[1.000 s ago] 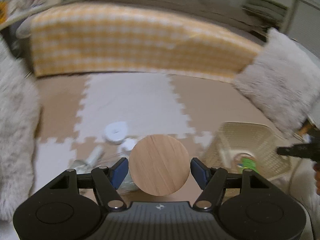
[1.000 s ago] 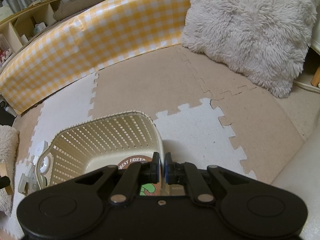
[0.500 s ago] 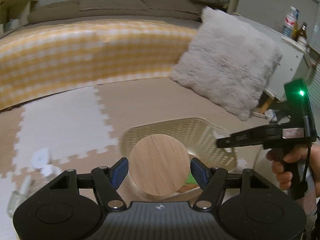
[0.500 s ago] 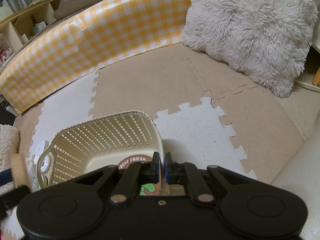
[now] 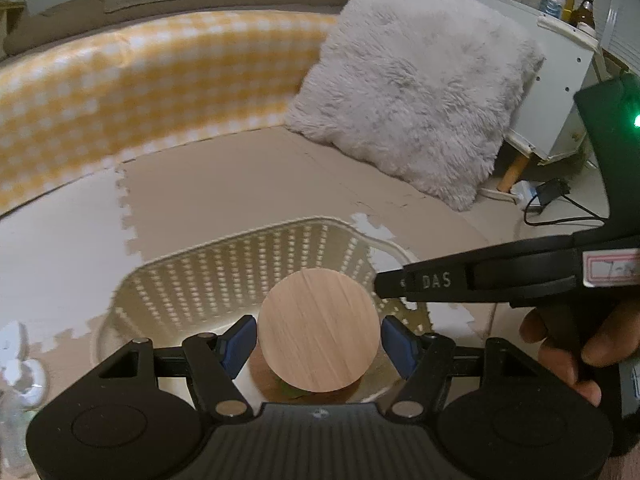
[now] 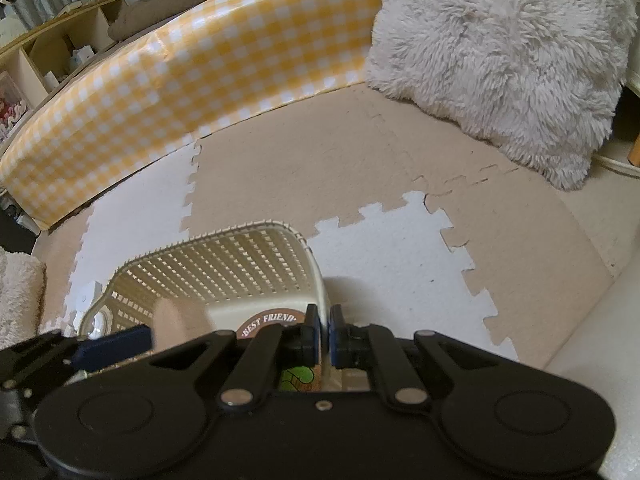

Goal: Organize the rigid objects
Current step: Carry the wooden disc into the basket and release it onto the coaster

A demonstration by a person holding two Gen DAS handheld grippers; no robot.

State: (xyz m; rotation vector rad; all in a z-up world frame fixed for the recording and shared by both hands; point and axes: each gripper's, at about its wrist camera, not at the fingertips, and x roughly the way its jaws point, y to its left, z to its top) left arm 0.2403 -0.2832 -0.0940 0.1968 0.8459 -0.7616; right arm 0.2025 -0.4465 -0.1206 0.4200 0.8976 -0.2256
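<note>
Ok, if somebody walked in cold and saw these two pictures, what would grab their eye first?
Probably the round wooden disc held between the blue pads of the left claw, poised over the cream lattice basket on the foam floor mat. Next, the right claw, pinched shut on the basket's near rim, above a "BEST FRIEND" item lying inside. Behind it all sit a big fluffy white cushion and a yellow checked barrier.

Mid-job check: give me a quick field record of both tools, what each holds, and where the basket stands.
left tool: shut on the wooden disc, held over the basket
right tool: shut on the basket wall
basket: cream lattice plastic, on the foam floor mat
basket contents: a round printed item on the bottom
backdrop: fluffy cushion, yellow checked panel
</note>
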